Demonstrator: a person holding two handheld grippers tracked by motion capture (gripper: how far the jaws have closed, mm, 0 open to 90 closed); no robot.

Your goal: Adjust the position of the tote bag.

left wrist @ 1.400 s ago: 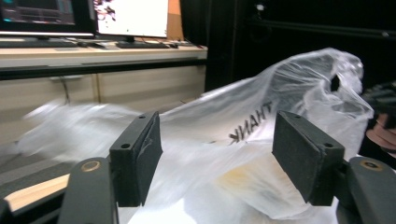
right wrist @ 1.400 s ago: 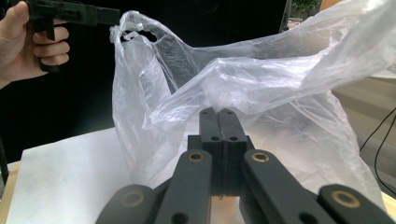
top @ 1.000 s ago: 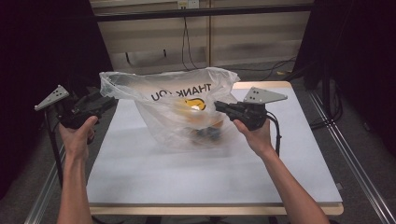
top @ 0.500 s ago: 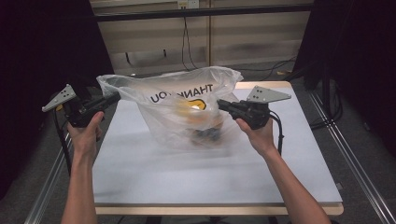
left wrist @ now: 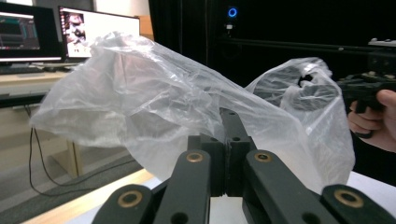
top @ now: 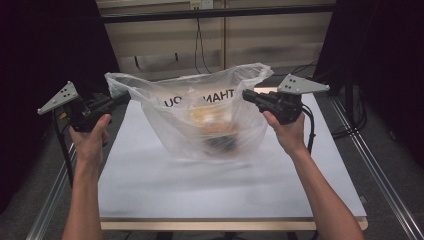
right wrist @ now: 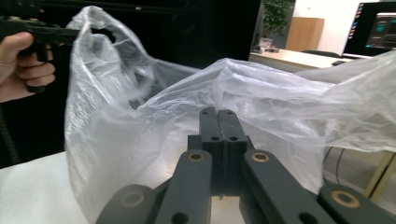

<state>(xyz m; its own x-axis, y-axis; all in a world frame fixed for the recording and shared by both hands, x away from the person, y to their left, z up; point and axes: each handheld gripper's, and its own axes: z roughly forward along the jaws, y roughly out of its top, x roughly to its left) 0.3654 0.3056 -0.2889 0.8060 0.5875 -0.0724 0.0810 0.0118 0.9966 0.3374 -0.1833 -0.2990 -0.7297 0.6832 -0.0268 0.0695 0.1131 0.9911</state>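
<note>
A clear plastic bag [top: 200, 125] with mirrored "THANK YOU" print hangs stretched between both grippers above the white table [top: 200, 190]. Inside it lie a yellowish item [top: 202, 116] and a dark item [top: 220, 142], both blurred. My left gripper [top: 122, 96] is shut on the bag's left handle, and the film [left wrist: 140, 93] drapes over its jaw tips [left wrist: 229, 114]. My right gripper [top: 246, 94] is shut on the right handle, with plastic [right wrist: 280, 98] bunched over its closed jaws [right wrist: 218, 113]. Each gripper view shows the other hand and gripper [left wrist: 369, 88] [right wrist: 37, 32] across the bag.
Metal frame rails [top: 370, 165] run along both sides of the table. Cables [top: 200, 45] hang by the back wall. Monitors [left wrist: 93, 28] stand on a desk behind the bag in the left gripper view. Another desk [right wrist: 289, 58] and screen [right wrist: 378, 23] appear in the right gripper view.
Both hands have risen a little, the right one more, carrying the bag upward. Its mouth is pulled wider and the bag is blurred with motion.
</note>
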